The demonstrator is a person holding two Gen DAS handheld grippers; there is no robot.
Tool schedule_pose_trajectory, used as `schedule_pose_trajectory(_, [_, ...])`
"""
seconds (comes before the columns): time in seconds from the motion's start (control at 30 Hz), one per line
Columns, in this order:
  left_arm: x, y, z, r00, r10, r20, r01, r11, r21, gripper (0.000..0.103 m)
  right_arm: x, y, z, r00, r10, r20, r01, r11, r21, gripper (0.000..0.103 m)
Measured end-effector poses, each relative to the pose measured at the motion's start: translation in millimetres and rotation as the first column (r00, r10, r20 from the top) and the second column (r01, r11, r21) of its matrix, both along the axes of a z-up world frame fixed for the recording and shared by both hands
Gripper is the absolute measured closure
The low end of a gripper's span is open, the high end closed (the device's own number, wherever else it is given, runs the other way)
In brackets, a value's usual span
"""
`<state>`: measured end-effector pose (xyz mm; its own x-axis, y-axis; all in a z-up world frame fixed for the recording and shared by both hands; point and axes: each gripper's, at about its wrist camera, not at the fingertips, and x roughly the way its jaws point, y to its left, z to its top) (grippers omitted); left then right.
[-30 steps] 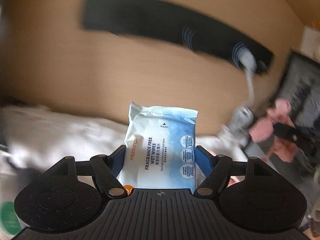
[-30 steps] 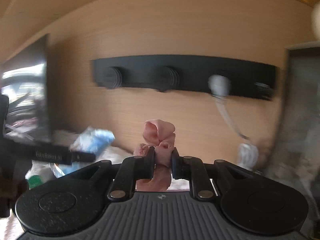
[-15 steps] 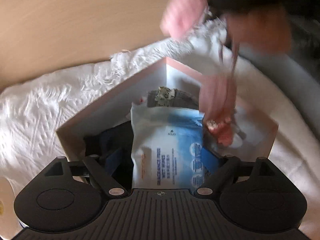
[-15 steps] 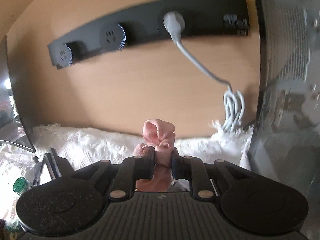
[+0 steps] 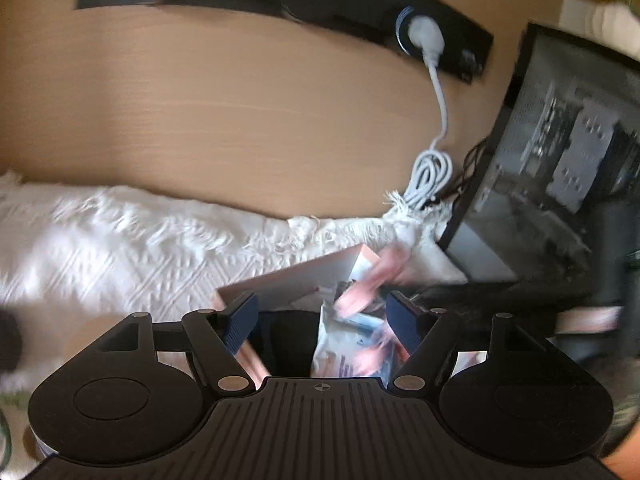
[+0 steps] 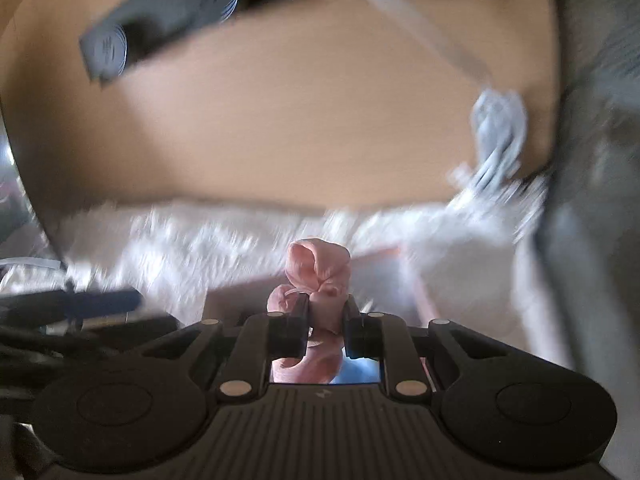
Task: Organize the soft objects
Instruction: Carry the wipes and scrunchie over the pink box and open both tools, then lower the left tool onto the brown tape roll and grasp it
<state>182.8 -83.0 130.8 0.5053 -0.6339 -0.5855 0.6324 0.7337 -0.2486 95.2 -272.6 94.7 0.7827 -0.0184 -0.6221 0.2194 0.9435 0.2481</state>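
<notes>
From the left wrist, the left gripper (image 5: 322,318) has its blue jaws wide and closing on nothing. Below them the white-and-blue wet-wipes pack (image 5: 348,344) stands on end in the open pink cardboard box (image 5: 288,284), with dark room to its left.

From the right wrist, the right gripper (image 6: 325,320) pinches the knotted pink cloth (image 6: 320,268), its long axis upright, above the box's far edge on the white fringed cover (image 6: 200,236).

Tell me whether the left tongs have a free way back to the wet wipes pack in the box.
Probably yes: the left tongs hang just above the pack in the box, their jaws closing but off it. Blurred pink cloth across its top may get caught.
</notes>
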Motion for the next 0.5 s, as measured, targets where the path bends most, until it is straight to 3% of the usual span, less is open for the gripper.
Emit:
schedule_pose_trajectory(0.13, [-21,32,4,0.999,0.028,0.028,-0.028,1.0,-0.009,0.027,24,12,-42,0.989,0.017,-0.145,-0.018,1.0,-0.008,0.086])
schedule_pose_trajectory(0.2, [-31,54,3,0.997,0.063,0.04,-0.062,0.998,-0.011,0.027,23,17,-47,0.993,0.021,-0.12,-0.028,0.998,-0.055,0.086])
schedule_pose_trajectory(0.27, [-38,77,-2,0.993,0.113,0.027,-0.113,0.994,-0.008,0.027,22,17,-45,0.992,0.03,-0.119,-0.037,0.998,-0.055,0.077])
schedule_pose_trajectory(0.37, [-43,113,-15,0.978,0.208,-0.004,-0.208,0.978,0.004,0.027,19,14,-43,0.989,0.035,-0.144,-0.038,0.999,-0.02,0.045])
schedule_pose_trajectory(0.5, [-50,168,-34,0.931,0.36,-0.061,-0.36,0.933,0.003,0.027,0,18,-27,0.994,0.013,-0.111,-0.017,0.999,-0.036,0.042])
